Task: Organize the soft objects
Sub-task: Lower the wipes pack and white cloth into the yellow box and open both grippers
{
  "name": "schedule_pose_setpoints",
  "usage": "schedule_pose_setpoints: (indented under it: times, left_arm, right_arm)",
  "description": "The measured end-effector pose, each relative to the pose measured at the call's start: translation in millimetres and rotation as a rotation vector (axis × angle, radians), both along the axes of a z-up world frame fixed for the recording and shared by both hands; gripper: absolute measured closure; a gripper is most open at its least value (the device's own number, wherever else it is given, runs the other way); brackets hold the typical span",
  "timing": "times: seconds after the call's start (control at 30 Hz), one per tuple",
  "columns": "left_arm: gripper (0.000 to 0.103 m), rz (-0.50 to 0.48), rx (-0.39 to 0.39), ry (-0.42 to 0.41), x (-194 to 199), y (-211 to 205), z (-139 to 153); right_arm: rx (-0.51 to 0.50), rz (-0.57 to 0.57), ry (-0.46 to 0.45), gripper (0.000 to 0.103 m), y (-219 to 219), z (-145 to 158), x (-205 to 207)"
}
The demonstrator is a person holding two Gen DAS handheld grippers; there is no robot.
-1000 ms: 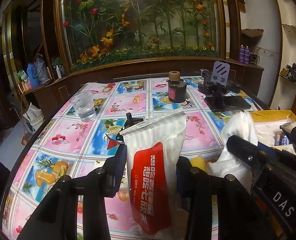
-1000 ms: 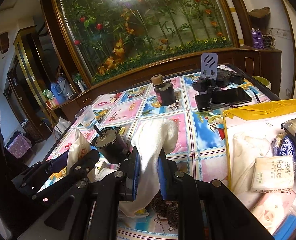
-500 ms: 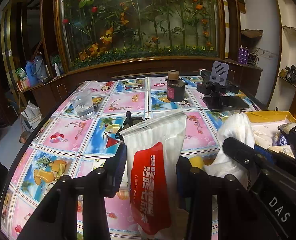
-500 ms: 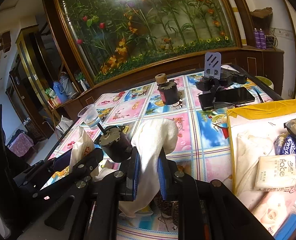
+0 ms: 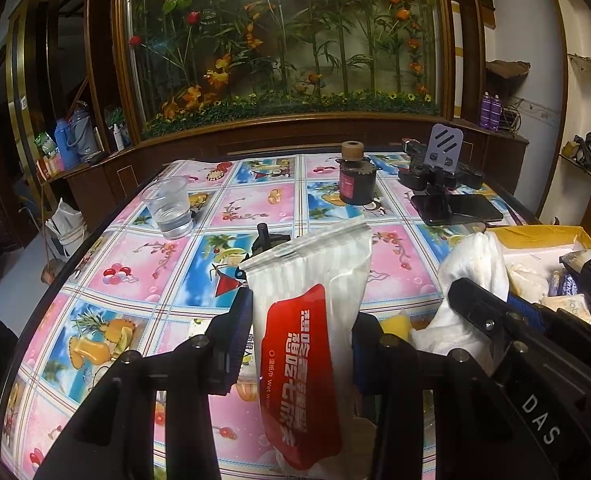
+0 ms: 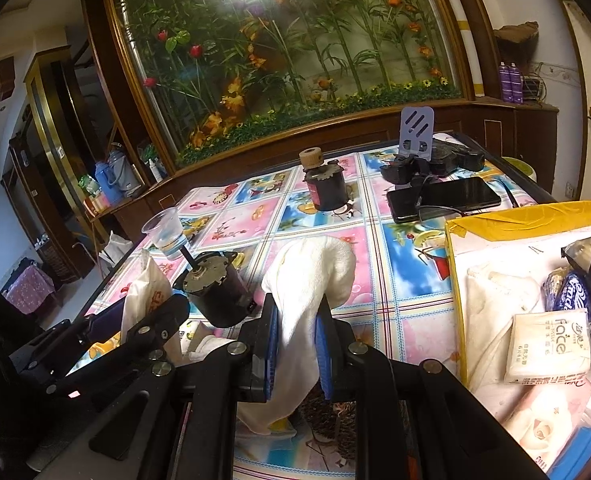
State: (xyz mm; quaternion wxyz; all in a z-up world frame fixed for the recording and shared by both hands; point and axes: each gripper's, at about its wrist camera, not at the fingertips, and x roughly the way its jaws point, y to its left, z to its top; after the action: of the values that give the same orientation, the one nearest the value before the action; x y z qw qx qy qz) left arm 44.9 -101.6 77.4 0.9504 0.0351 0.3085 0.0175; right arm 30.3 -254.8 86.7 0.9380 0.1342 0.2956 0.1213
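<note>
My left gripper is shut on a white and red pack of wet wipes and holds it upright above the table. My right gripper is shut on a white cloth and holds it above the table, left of the yellow cardboard box. The box holds a white towel, a "face" tissue pack and other soft packs. In the left wrist view the right gripper with the cloth is at the right, next to the box.
On the picture tablecloth stand a plastic cup of water, a dark bottle with a cork lid, a phone on a stand and a small motor. A dark scrubber lies under the right gripper.
Both grippers keep their hold. The views have shifted slightly, with the right gripper and cloth a little closer to the box.
</note>
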Motion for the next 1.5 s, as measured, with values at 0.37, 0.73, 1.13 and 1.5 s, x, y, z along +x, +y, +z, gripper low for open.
schedule_pose_setpoints:
  times: [0.37, 0.73, 1.13, 1.5]
  left_arm:
    - [0.062, -0.07, -0.031, -0.003, -5, -6, 0]
    - [0.062, -0.286, -0.154, 0.025, -61, -85, 19]
    - [0.062, -0.475, -0.081, 0.139, -82, -180, -7]
    - [0.063, -0.498, -0.012, 0.148, -82, -202, -26]
  right_arm:
    - [0.113, -0.109, -0.038, 0.085, -73, 27, -72]
    - [0.136, -0.285, -0.063, 0.084, -182, 33, -142]
    - [0.107, -0.367, 0.037, 0.084, -224, 4, -160]
    - [0.045, -0.373, 0.104, 0.084, -228, -16, -148]
